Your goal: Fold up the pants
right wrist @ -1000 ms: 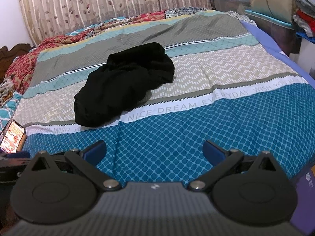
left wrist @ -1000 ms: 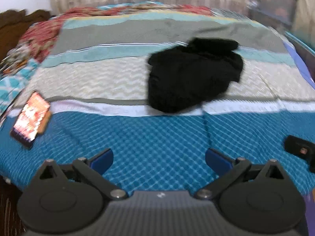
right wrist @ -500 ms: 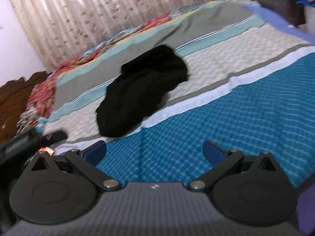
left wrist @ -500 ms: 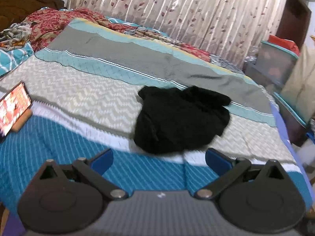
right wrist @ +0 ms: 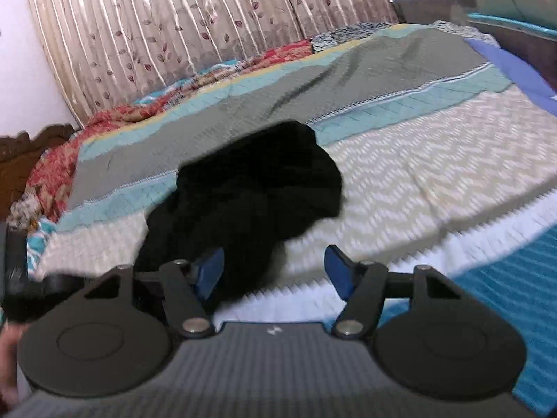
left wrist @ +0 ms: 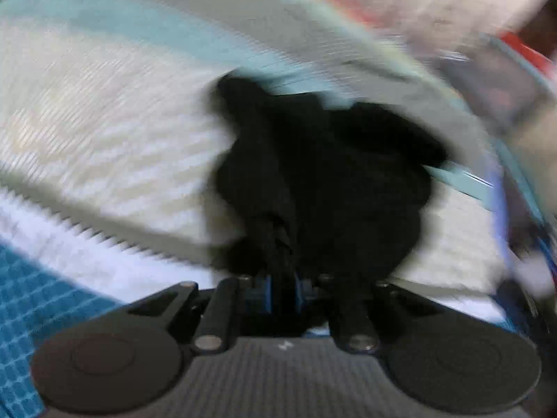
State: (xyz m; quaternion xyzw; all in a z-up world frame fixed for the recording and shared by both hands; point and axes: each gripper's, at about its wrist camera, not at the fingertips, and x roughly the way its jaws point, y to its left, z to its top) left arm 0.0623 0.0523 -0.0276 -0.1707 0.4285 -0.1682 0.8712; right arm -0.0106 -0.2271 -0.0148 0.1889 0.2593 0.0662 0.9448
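Observation:
The black pants (left wrist: 330,174) lie crumpled in a heap on the striped bedspread (left wrist: 104,132). The left wrist view is heavily blurred. My left gripper (left wrist: 282,292) has its blue pads drawn together at the heap's near edge, and dark fabric shows between them. In the right wrist view the pants (right wrist: 250,188) lie just ahead and to the left. My right gripper (right wrist: 275,273) is closing, still wide; its left pad (right wrist: 209,271) overlaps the pants' near edge and its right pad (right wrist: 339,275) is over the bedspread (right wrist: 435,174).
A patterned curtain (right wrist: 209,17) hangs behind the bed. Red patterned bedding (right wrist: 62,160) and a wooden headboard (right wrist: 21,153) are at the far left. Storage boxes (right wrist: 504,0) stand at the right. A person's hand (right wrist: 7,355) shows at the lower left edge.
Both grippers have moved in toward the pants. The left one dropped to the heap's near edge and closed its jaws on fabric. The right one's jaws have narrowed.

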